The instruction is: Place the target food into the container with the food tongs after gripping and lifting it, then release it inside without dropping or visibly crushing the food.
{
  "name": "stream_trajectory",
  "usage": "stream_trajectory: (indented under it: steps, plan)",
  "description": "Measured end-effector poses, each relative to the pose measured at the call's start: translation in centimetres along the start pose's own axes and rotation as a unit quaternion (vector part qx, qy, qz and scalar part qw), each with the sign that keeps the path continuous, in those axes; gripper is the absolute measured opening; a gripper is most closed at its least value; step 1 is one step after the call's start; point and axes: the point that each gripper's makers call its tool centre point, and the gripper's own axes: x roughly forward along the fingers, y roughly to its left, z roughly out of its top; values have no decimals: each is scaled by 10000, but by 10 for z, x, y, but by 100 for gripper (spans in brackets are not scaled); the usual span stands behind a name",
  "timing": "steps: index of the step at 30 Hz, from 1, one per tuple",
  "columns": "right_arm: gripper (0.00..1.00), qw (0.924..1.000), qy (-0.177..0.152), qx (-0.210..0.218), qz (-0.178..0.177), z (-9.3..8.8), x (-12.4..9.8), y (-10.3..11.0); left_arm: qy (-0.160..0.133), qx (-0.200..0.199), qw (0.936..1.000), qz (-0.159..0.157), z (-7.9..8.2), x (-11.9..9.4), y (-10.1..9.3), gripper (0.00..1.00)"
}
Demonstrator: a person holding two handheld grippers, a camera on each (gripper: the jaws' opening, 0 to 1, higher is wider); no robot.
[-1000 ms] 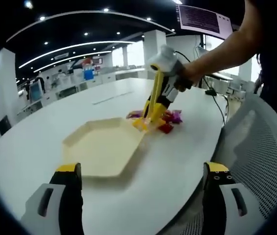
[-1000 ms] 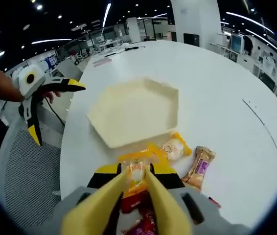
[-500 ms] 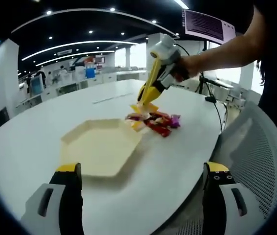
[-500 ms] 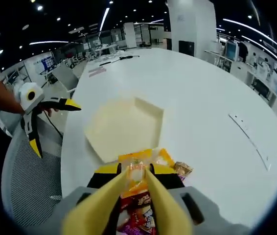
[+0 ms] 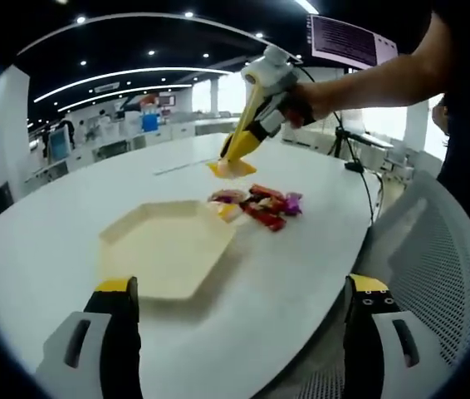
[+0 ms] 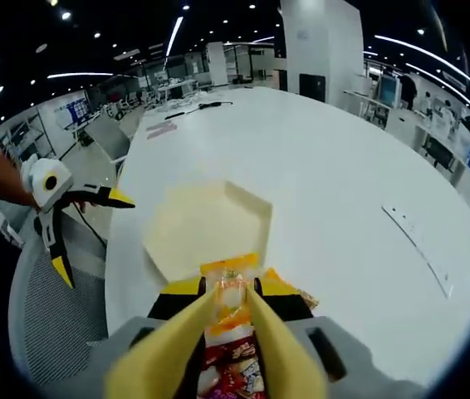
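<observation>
A: Which step are you in?

B: The carry. Your right tool [image 6: 228, 312] is closed on the yellow food tongs [image 5: 239, 143], and the tongs pinch a yellow snack packet [image 5: 231, 169] at their tips. Seen from the left gripper view, the packet hangs in the air above the tabletop [image 5: 52, 241], beyond the far edge of the hexagonal container [image 5: 168, 248] and over the pile of wrapped snacks [image 5: 260, 205] that lies just beside that same edge.

A: So it isn't in the container yet?

B: No. The container holds nothing so far, by the look of it. I judge the lift done and the transfer in hand.

A: What does the next move ask of you?

B: Bring the packet toward you until it hangs over the middle of the container, lower it close to the floor, then ease the squeeze so the tongs let go. Keep the grip even on the way; the packet is held by one end and could slip, and a harder squeeze might crush what's inside.

A: And your left tool [image 5: 239, 341]?

B: Its jaws stand wide apart with nothing between them, on the near side of the container, over the tabletop's edge.

A: Any writing you can read?

B: The packet carries a small printed mark, too blurred to read. A screen [image 5: 347, 39] far beyond the container shows lines of text, also illegible
</observation>
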Motion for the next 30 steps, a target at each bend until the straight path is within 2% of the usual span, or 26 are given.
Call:
stream_trajectory:
  steps: [9, 18, 20, 21, 23, 30]
  plan:
    - [22, 9998, -145, -89, 37, 31, 13, 6, 58, 31, 10000, 4, -3, 1, 0, 99]
    - [22, 9995, -141, -225, 170, 56, 39, 21, 32, 47, 10000, 65, -1, 1, 3, 99]
    - [22, 9994, -143, -253, 198, 61, 46, 22, 376, 387, 9983, 238, -12, 0, 10, 95]
    - [22, 9993, -144, -267, 204, 63, 47, 23, 445, 492, 9975, 250, -14, 1, 9, 94]
    - [22, 9993, -142, -249, 236, 69, 53, 24, 252, 355, 9990, 134, -8, 2, 3, 95]
    - [23, 9989, -149, -359, 271, 89, 66, 28, 259, 285, 9991, 175, -8, 1, 6, 96]
